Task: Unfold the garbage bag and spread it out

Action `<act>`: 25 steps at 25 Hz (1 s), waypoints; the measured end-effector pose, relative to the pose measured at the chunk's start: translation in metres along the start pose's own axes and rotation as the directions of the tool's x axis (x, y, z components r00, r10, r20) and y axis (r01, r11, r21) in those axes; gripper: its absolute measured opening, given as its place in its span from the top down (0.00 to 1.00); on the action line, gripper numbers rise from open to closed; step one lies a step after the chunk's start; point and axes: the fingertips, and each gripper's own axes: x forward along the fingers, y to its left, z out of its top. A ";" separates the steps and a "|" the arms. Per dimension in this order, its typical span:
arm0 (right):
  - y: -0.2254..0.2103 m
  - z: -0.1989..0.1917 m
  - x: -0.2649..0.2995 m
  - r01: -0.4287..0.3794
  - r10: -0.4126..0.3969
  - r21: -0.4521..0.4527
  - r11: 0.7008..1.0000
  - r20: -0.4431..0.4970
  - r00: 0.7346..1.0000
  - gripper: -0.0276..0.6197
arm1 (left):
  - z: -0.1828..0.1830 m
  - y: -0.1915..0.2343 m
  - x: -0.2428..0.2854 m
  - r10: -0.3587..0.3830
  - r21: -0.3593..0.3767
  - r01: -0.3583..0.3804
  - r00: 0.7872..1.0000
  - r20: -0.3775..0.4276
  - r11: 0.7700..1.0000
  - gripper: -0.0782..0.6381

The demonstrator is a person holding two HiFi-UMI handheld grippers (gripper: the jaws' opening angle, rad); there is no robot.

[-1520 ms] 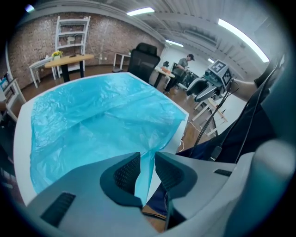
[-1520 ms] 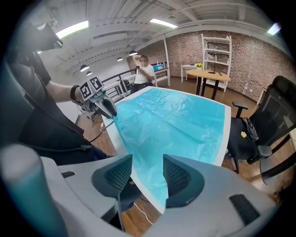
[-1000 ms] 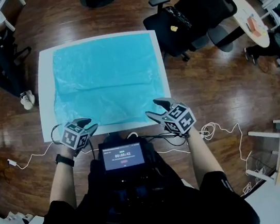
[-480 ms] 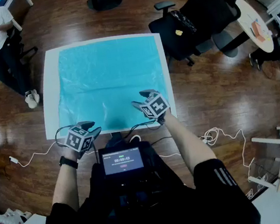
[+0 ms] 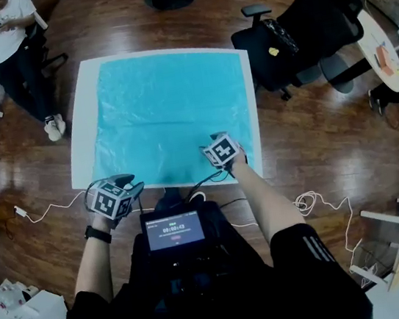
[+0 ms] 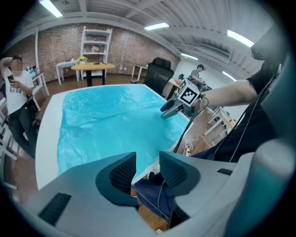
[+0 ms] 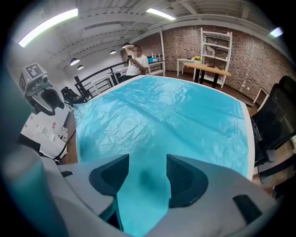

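Below the right claw [image 5: 211, 148] the bag [image 5: 170, 115] is thin, crinkled, glossy plastic; floor [image 5: 315, 138] beside it is polished wood.

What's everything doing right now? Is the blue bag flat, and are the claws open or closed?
garbage bag: unfolded, spread flat on the table, slightly wrinkled.
table: mostly covered, white rim showing.
left claw: open, empty, by the table's near corner.
right claw: open, over the bag's near edge, pinching nothing.
office chair: upright, nobody in it.
screen: lit.
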 end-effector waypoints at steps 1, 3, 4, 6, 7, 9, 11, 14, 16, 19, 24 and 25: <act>0.000 -0.001 0.003 0.001 -0.001 -0.005 1.000 -0.009 1.000 0.52 | -0.001 0.003 -0.004 0.010 -0.009 -0.010 1.000 0.005 1.000 0.66; 0.001 -0.006 0.009 0.001 -0.001 -0.011 1.000 -0.031 1.000 0.52 | -0.003 0.009 -0.013 0.029 -0.038 -0.029 0.999 0.014 0.999 0.66; 0.004 -0.009 0.012 -0.007 0.006 -0.008 1.000 -0.041 0.999 0.52 | -0.004 0.012 -0.018 0.042 -0.053 -0.041 0.999 0.019 0.998 0.66; 0.007 -0.014 0.018 -0.015 0.014 -0.004 1.000 -0.053 0.998 0.52 | -0.010 0.025 -0.025 0.077 -0.076 -0.075 0.996 0.034 0.994 0.66; 0.006 -0.015 0.020 -0.008 0.008 -0.009 1.000 -0.056 0.998 0.52 | -0.012 0.030 -0.030 0.094 -0.086 -0.091 0.995 0.040 0.992 0.66; 0.004 -0.014 0.020 0.007 -0.008 -0.026 1.000 -0.058 0.998 0.52 | -0.014 0.039 -0.039 0.126 -0.105 -0.120 0.991 0.048 0.987 0.66; 0.003 -0.013 0.020 0.016 -0.020 -0.050 0.999 -0.067 0.998 0.52 | -0.015 0.046 -0.049 0.155 -0.122 -0.148 0.986 0.055 0.982 0.66; 0.003 -0.014 0.021 0.022 -0.029 -0.085 0.996 -0.084 0.996 0.52 | -0.018 0.059 -0.063 0.201 -0.150 -0.190 0.978 0.062 0.970 0.66; 0.004 -0.015 0.022 0.023 -0.030 -0.091 0.996 -0.084 0.996 0.51 | -0.023 0.072 -0.070 0.235 -0.173 -0.223 0.970 0.056 0.960 0.66; 0.004 -0.012 0.021 0.025 -0.031 -0.086 0.996 -0.066 0.997 0.51 | -0.036 0.098 -0.083 0.302 -0.214 -0.294 0.953 0.006 0.931 0.65; 0.005 -0.012 0.022 0.034 -0.039 -0.083 0.996 -0.056 0.998 0.52 | -0.054 0.134 -0.096 0.357 -0.305 -0.341 0.934 -0.004 0.889 0.65; 0.005 -0.012 0.022 0.034 -0.039 -0.084 0.996 -0.051 0.998 0.52 | -0.052 0.138 -0.093 0.355 -0.316 -0.333 0.935 0.013 0.888 0.65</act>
